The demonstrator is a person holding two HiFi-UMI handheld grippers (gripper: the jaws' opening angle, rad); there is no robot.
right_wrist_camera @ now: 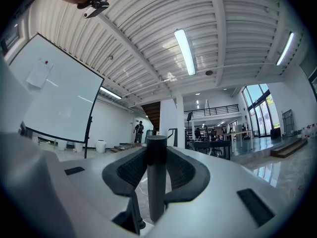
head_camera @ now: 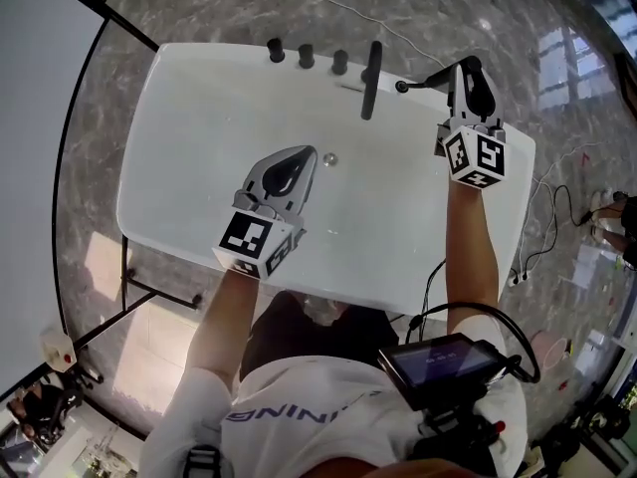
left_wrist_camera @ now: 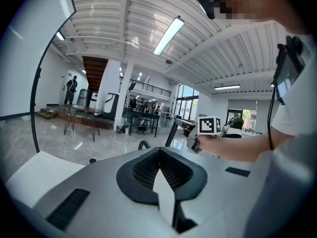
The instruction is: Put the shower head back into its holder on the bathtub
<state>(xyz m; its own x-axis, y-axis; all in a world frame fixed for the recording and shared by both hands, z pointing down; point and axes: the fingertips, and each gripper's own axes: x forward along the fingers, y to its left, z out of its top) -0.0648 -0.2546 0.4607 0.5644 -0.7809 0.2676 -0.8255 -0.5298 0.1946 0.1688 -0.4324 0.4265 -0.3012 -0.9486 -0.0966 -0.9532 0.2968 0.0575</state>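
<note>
Shower head [head_camera: 422, 82] hangs at the tub's [head_camera: 199, 167] far rim beside the fittings [head_camera: 371, 80], gripped by the right gripper [head_camera: 465, 68] — likely for reseating. Left gripper [left_wrist_camera: 158, 151] is closed and empty. In the right gripper view, the jaws clamp the shower head upright.

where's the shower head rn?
Head view, right side: the shower head is clamped in the right gripper by the bathtub's far rim, just right of the tall black fitting.
</note>
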